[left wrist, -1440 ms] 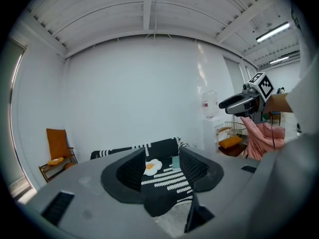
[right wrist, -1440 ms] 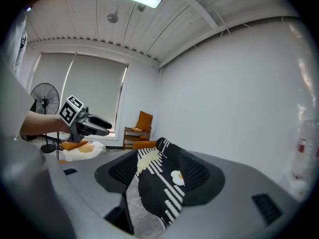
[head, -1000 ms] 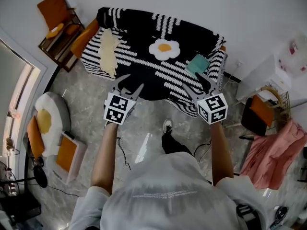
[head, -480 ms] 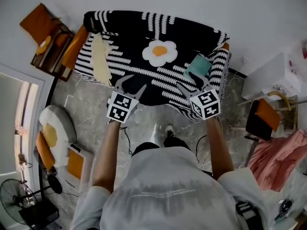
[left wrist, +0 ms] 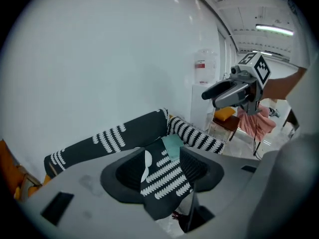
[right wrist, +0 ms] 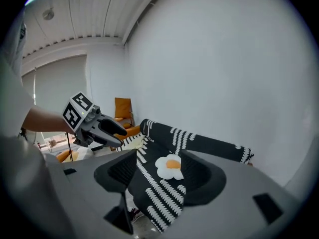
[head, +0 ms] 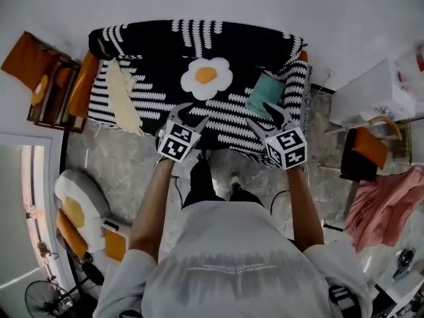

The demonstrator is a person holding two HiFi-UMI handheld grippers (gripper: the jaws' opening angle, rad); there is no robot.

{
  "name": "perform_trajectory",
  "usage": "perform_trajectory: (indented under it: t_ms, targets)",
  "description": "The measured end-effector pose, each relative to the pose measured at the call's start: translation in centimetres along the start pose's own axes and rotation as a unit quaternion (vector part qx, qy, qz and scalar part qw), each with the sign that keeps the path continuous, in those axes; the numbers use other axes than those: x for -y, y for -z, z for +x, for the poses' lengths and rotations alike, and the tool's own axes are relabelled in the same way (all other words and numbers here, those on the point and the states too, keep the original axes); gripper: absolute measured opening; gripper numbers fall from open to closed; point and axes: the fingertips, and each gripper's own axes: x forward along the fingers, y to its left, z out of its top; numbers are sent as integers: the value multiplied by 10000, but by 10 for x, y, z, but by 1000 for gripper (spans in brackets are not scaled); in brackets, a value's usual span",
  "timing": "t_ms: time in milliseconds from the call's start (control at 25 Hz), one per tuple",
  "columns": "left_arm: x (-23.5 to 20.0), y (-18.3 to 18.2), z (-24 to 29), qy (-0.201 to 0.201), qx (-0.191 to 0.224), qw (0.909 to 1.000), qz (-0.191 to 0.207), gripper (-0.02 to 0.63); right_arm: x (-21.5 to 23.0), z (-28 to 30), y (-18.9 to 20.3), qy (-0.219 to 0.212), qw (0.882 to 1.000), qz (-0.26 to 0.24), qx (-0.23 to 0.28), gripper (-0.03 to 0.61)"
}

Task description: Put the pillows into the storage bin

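3 pillows wait unpacked on the black-and-white striped sofa (head: 159,42): white fried-egg plush pillow (head: 206,77) at 12 o'clock, teal square pillow (head: 265,93) at 1, pale yellow long pillow (head: 123,105) at 10. Left gripper (head: 193,112) and right gripper (head: 260,113) gape empty.

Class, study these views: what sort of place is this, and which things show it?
Most likely a home living room, though it may be staged: a throw-covered sofa, with a fried-egg pillow and a teal pillow lying on it.

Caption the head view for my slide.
Left tongs and right tongs, open, hover before a sofa bearing egg pillow, teal pillow and yellow pillow.
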Motion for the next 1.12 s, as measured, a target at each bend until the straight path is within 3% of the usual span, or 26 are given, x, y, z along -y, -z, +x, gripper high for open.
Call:
perform_trajectory:
  t_ms: [200,440,680,920,1120]
  targets:
    - [-50,15,75,472,-473,9975,216,247,32,53,-1,299,9988,303,-255,278]
    - [-97,60,178,1190,-1072,9857,533,291,78,116,12,710,9926,774,-612,278]
    - [-132,112,290,1646,-1324,9774,117,328,128,179,41,1220,9806,1343,-740,278]
    - [-138,179,378,1875,-1511,9706,-28,351,147,227,102,1243,9740,1456,-1211,278]
    - [-120,229,426,2368,-1778,9552,9,395,151,252,143,1185,9695,1579,-1455,279]
